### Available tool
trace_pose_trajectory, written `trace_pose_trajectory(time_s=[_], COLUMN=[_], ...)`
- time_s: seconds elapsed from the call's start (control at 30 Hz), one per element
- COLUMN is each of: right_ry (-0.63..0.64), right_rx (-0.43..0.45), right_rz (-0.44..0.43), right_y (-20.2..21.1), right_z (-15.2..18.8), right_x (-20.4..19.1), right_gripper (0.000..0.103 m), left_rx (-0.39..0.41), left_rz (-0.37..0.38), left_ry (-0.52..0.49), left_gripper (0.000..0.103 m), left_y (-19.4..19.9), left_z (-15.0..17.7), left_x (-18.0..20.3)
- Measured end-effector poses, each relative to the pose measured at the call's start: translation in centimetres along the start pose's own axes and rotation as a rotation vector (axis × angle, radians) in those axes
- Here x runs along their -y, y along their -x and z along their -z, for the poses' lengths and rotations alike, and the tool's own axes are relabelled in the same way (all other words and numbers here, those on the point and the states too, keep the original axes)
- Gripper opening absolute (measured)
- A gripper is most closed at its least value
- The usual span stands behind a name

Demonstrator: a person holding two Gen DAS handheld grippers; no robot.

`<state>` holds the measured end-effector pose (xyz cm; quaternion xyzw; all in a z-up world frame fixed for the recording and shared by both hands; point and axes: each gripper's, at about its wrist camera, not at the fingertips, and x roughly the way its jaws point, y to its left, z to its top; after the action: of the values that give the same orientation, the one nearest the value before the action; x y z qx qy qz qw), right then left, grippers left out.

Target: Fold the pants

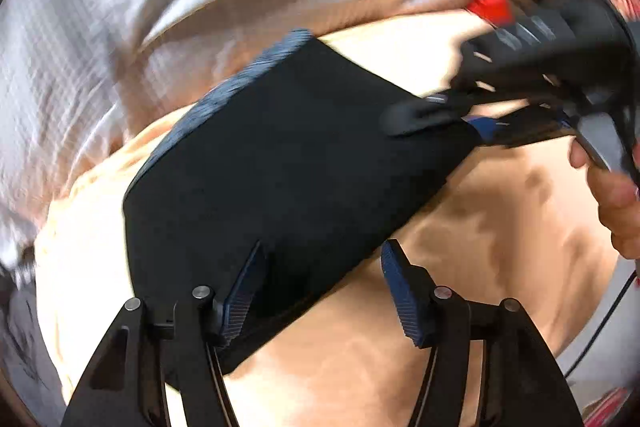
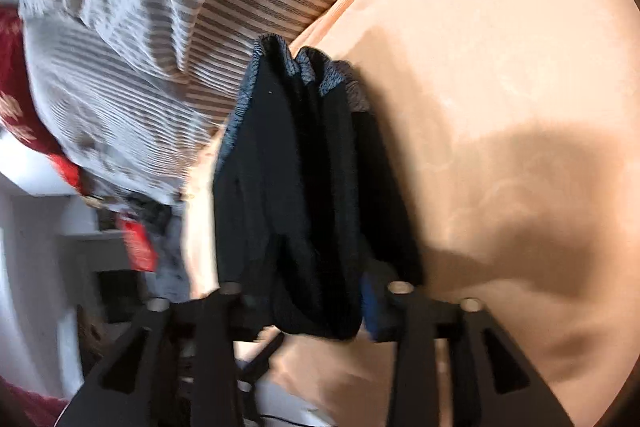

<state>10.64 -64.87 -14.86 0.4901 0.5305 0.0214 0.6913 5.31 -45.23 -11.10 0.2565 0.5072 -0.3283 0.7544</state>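
Observation:
The black pants (image 1: 288, 163) with a grey-blue ribbed waistband (image 1: 224, 95) lie folded on a peach sheet (image 1: 500, 247). My left gripper (image 1: 320, 291) is open, its blue pads either side of the near edge of the pants. In the left wrist view my right gripper (image 1: 448, 119) is pinched on the far right corner of the pants, held by a hand (image 1: 616, 195). In the right wrist view the pants (image 2: 288, 187) bunch in hanging folds between my right gripper's fingers (image 2: 312, 307), waistband (image 2: 320, 75) away from the camera. Both views are motion-blurred.
A white-and-brown striped blanket (image 2: 168, 39) lies crumpled at the far side of the bed, also in the left wrist view (image 1: 132, 7). Red cloth (image 2: 24, 99) and a red item (image 2: 138, 243) sit to the left. A black cable (image 1: 604, 323) hangs at right.

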Motion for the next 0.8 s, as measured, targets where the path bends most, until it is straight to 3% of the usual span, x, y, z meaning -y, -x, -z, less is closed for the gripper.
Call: trace_pose_trajectory(time_s=[0.03, 0.1, 0.2, 0.3, 0.37, 0.4, 0.53, 0.73, 0.8], right_ry=[0.046, 0.131, 0.201, 0.216, 0.223, 0.223, 0.236, 0.242, 0.209], right_rx=[0.02, 0.072, 0.14, 0.104, 0.042, 0.023, 0.024, -0.022, -0.016], right_rz=[0.101, 0.213, 0.237, 0.251, 0.291, 0.297, 0.288, 0.348, 0.345], right_y=[0.6, 2.3, 3.5, 2.2, 0.3, -0.1, -0.1, 0.1, 0.2], right_z=[-0.1, 0.0, -0.8, -2.0, -2.5, -2.5, -1.4, 0.3, 0.6], right_x=[-1.0, -2.1, -4.6, -5.8, -5.8, -5.4, -5.2, -3.6, -3.1], right_gripper=[0.059, 0.059, 0.059, 0.055, 0.041, 0.027, 0.011, 0.01, 0.01], left_rx=[-0.001, 0.003, -0.019, -0.078, -0.11, -0.118, -0.138, -0.161, -0.162], left_rz=[-0.001, -0.014, -0.019, 0.007, 0.016, 0.014, 0.02, 0.013, 0.01], left_ry=[0.052, 0.135, 0.25, 0.382, 0.442, 0.464, 0.482, 0.469, 0.46], left_gripper=[0.062, 0.062, 0.062, 0.062, 0.062, 0.062, 0.062, 0.063, 0.07], left_y=[0.4, 0.7, 0.2, -1.5, -2.5, -2.7, -3.3, -4.2, -4.3], left_z=[-0.1, -0.3, -0.9, -1.2, -1.1, -1.0, -0.2, 0.4, 0.3], left_x=[-1.4, -3.6, -7.1, -10.1, -11.3, -11.7, -12.0, -11.9, -11.6])
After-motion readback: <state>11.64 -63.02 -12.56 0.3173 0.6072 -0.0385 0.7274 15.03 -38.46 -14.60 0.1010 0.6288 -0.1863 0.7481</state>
